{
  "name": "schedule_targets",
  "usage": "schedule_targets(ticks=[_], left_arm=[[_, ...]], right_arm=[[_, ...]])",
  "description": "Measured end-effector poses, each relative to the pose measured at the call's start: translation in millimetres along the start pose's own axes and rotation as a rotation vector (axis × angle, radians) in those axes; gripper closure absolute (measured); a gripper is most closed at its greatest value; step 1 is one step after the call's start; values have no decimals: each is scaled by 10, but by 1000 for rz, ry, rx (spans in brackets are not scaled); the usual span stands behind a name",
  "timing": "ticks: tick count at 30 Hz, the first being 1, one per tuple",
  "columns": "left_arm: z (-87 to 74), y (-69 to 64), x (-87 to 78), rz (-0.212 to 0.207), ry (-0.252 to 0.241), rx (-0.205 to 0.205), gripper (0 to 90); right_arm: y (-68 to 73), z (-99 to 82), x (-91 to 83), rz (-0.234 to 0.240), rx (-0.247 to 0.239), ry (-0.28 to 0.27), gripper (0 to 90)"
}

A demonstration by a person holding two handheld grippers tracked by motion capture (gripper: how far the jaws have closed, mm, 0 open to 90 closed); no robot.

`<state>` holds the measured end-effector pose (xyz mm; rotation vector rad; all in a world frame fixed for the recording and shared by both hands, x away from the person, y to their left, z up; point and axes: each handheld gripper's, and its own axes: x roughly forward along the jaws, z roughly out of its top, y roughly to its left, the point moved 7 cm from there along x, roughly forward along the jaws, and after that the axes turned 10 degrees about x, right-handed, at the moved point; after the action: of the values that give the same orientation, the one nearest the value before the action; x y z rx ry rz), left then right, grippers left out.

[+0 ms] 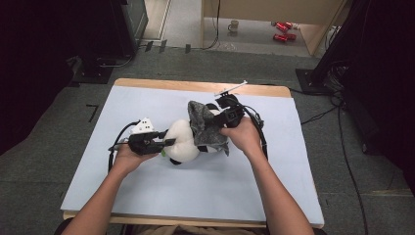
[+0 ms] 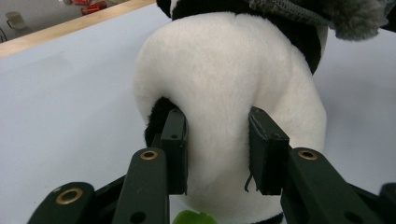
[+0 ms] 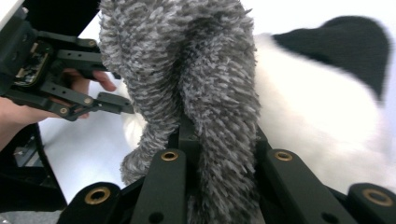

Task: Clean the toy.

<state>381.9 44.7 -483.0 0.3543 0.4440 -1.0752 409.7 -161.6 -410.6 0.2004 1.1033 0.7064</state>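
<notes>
1. Forearms enter from the bottom edge of the high view; each hand holds a claw over the pale blue surface (image 1: 147, 196).
2. Panda plush toy (image 1: 183, 142): white fuzzy body, black ear and limb patches, lying on its side near the middle of the surface, head end toward the right.
3. Grey fluffy cloth (image 1: 205, 129): shaggy, mottled grey pile, draped over the panda's head end, upper part lifted off it.
4. Left claw (image 1: 169, 142): at the panda's left end, pointing right. In the left gripper view its jaws stand either side of a bulge of white plush (image 2: 224, 102), pads pressing into the fur, partly closed with the plush pinched between them. Small green bit (image 2: 194, 218) just below the jaws, unclear what it is.
5. Right claw (image 1: 220, 121): at the panda's far right side, jaws closed tight on the grey cloth (image 3: 210, 93); in the right gripper view the cloth rises straight up out of the jaws and blocks most of the panda behind it.
6. Same view: white body and black patch (image 3: 345, 46) to the right of the cloth, left claw (image 3: 126, 106) and hand to its left.
7. Beyond the far edge of the surface: grey carpet, cables, a mug (image 1: 234, 25) and red cans (image 1: 284, 30) on the floor, well apart from the work.
</notes>
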Motion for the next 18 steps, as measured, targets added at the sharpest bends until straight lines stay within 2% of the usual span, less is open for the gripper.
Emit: schedule_targets(ticks=[9,18], left_arm=[[8,-3,-8,0,-1,0,650],[11,-2,-12,2,1,4,649]], right_arm=[[-214,19,-193,-20,26,-40,770],[-472,12,-315,-44,83,-88,770]])
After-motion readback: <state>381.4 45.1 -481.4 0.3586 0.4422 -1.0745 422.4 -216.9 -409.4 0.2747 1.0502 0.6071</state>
